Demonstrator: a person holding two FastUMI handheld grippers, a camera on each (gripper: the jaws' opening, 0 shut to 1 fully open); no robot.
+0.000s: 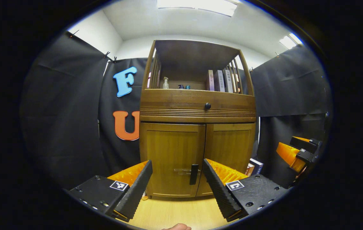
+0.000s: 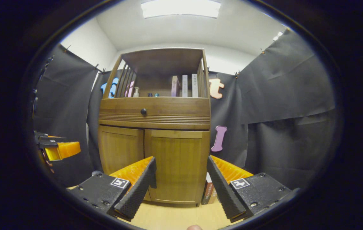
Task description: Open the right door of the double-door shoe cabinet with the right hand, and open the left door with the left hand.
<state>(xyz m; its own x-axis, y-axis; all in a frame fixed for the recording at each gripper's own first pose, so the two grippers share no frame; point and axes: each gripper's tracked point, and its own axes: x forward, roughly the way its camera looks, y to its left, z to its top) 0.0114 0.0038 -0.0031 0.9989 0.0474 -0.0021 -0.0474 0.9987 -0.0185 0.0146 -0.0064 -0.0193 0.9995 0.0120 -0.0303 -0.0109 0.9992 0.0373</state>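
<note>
Nothing done yet: both doors of the shoe cabinet (image 1: 197, 127) are closed, left door (image 1: 171, 159) and right door (image 2: 178, 166) flush, the cabinet standing on the floor straight ahead against the booth wall. Left gripper (image 1: 177, 185) and right gripper (image 2: 181, 188) both have jaws spread wide, holding nothing, short of the cabinet. Left door's dark handle (image 1: 194, 174) sits between the left jaws; both openings remain.

I cannot see the right door (image 1: 231, 150) handle; the left gripper (image 1: 177, 187) finger (image 1: 219, 188) covers that area. In the right gripper view, a finger (image 2: 136, 191) hides the left door (image 2: 120, 148) lower corner. Shelf bottles (image 1: 166, 83) are too small to identify.
</note>
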